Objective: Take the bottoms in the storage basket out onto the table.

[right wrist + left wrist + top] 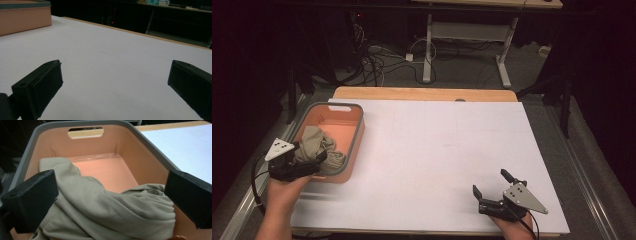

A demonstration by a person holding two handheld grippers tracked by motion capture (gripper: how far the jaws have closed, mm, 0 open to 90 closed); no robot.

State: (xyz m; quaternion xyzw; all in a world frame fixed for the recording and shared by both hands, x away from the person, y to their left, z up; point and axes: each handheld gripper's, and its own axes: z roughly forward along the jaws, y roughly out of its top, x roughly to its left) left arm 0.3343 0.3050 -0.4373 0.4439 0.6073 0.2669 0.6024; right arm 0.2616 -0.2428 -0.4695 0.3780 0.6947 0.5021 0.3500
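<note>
A lab or test room: tangled black and white cables [377, 62] on grey carpet, a white-legged workbench [472, 35] behind the white-topped wooden desk [452, 145], dark surroundings.

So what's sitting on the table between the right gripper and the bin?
Nothing: in the high view, bare white table separates the right gripper from the bin.

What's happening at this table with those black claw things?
A person holds a two-jaw gripper in each hand. The left gripper is at the near end of the orange bin, its jaws spread wide on either side of a crumpled beige cloth that lies inside the bin; the jaws have not closed on it. The right gripper sits low over the bare white table, jaws open and holding nothing.
</note>
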